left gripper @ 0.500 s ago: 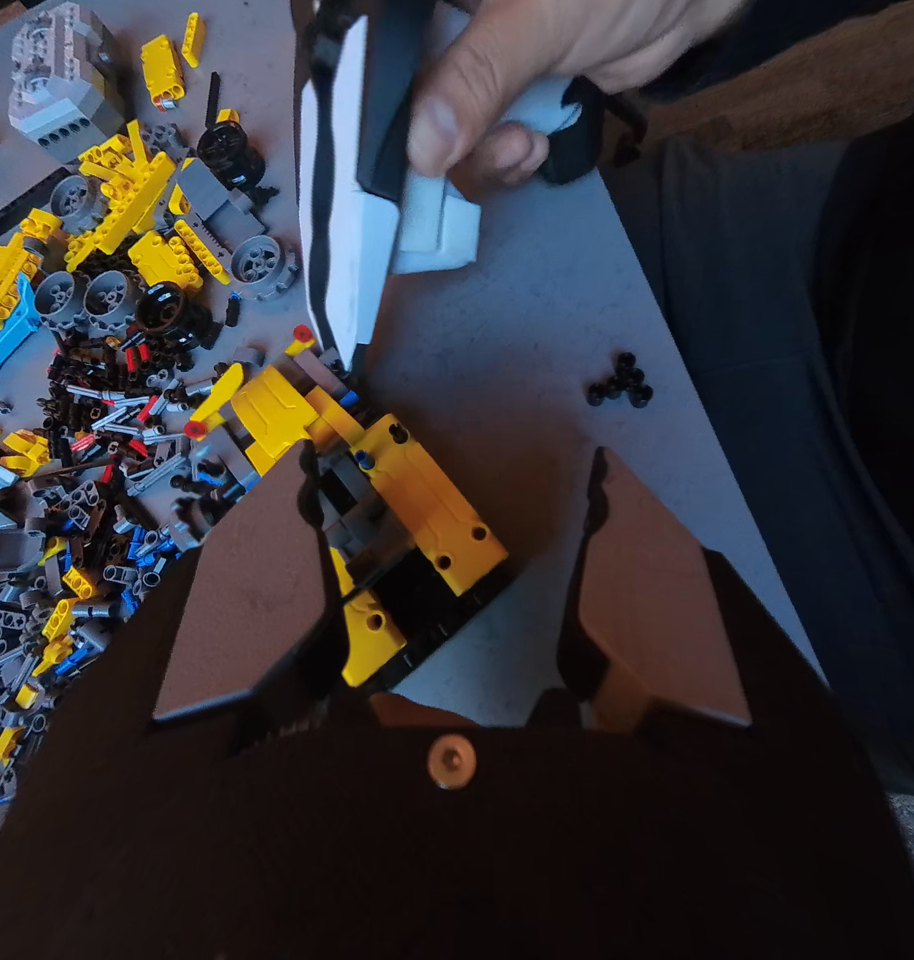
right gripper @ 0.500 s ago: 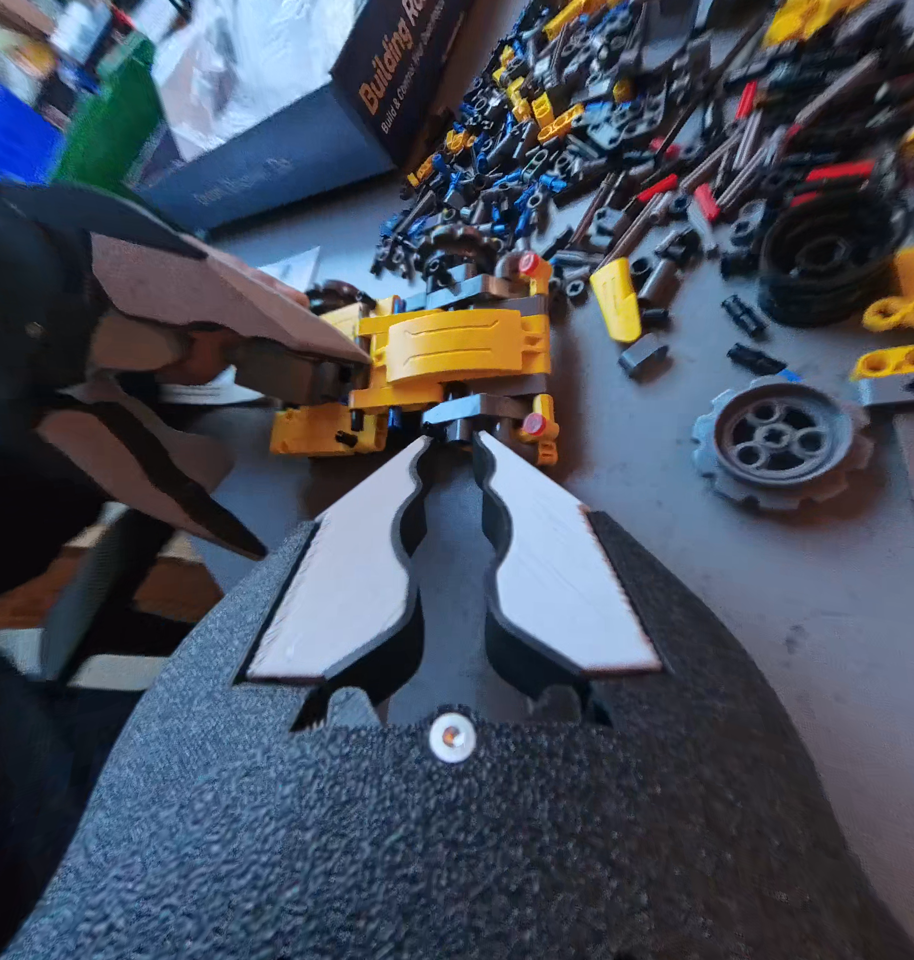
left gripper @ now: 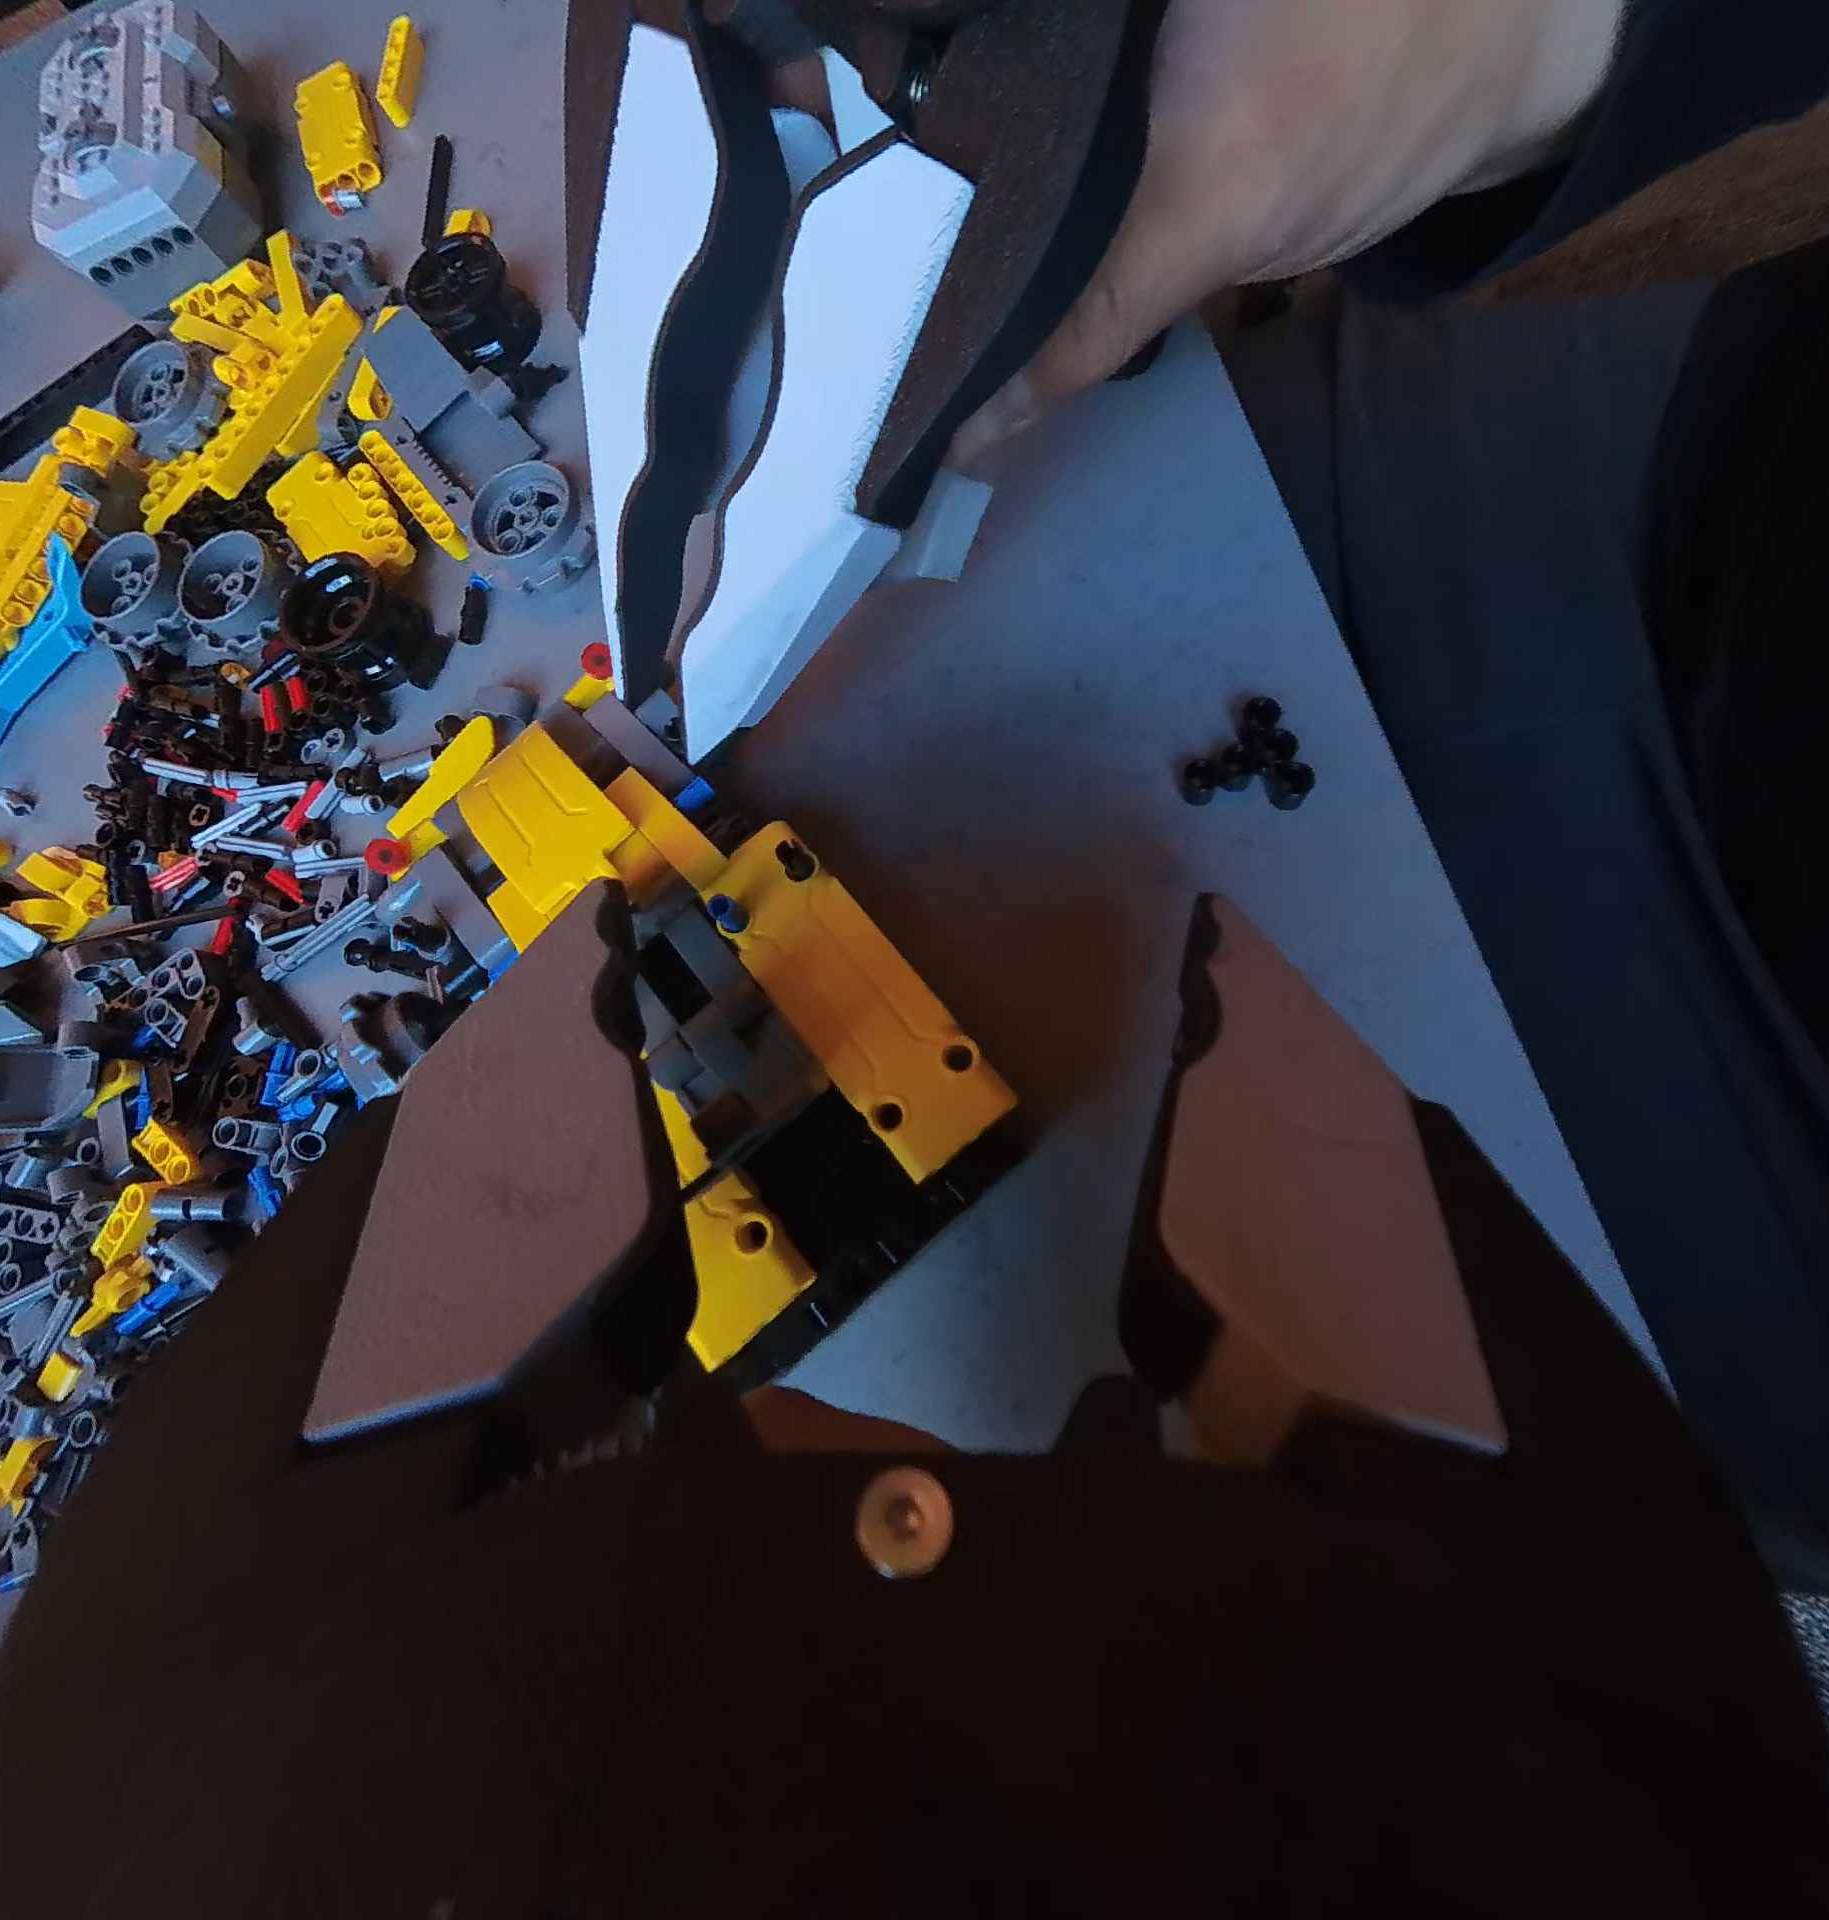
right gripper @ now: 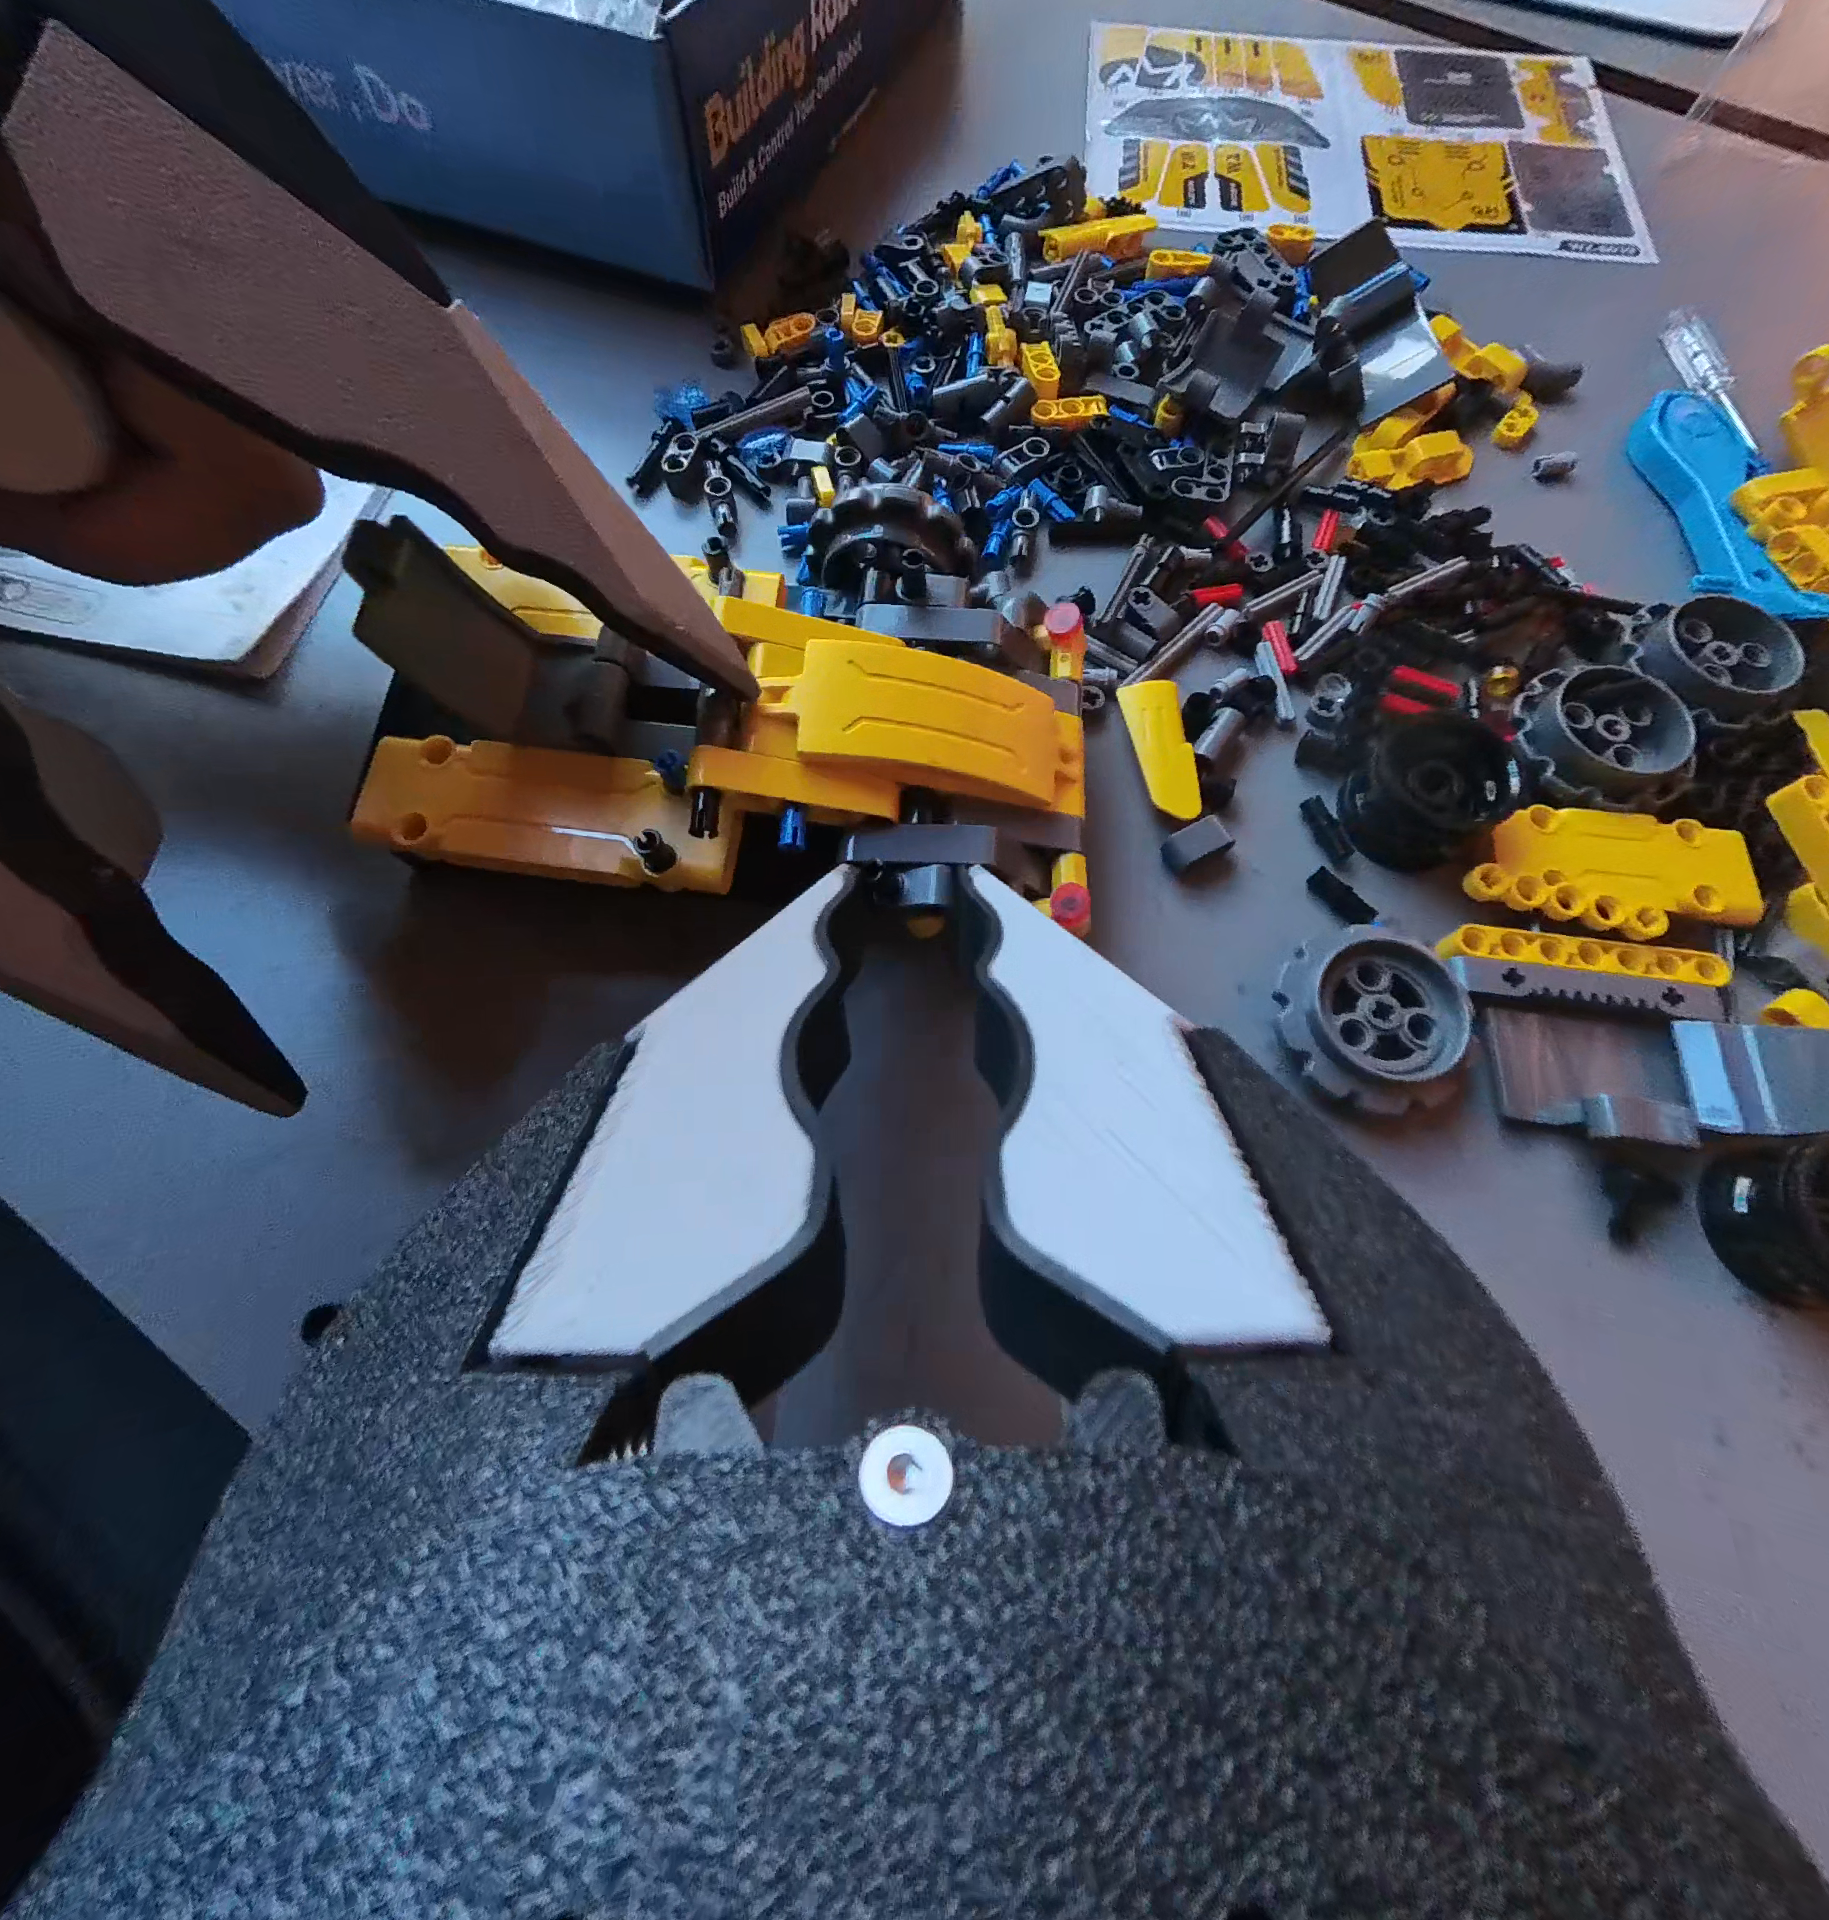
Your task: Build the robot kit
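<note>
A partly built yellow, grey and black brick model (left gripper: pixel 837 997) lies on the grey table. My left gripper (left gripper: pixel 905 914) has brown fingers and is open wide. Its left finger rests against the model's grey middle and its right finger is apart over bare table. In the right wrist view the model (right gripper: pixel 920 717) lies crosswise. My right gripper (right gripper: pixel 910 883) has white fingers and is shut on a small dark grey part at the model's near side. It also shows in the left wrist view (left gripper: pixel 671 717), held by a hand. The left gripper (right gripper: pixel 505 888) enters from the left.
A pile of small pins and beams (right gripper: pixel 1045 395) lies behind the model. Grey wheels (right gripper: pixel 1377 1013), yellow beams (right gripper: pixel 1606 868) and a blue tool (right gripper: pixel 1699 488) lie to the right. A dark box (right gripper: pixel 577 135) and a sticker sheet (right gripper: pixel 1357 135) are at the back. A black connector cluster (left gripper: pixel 1248 753) sits near the table edge.
The right gripper has turned and tilted, so both white fingers now show in the left wrist view. Its camera now sees more of the table. The left gripper and model have barely moved.
</note>
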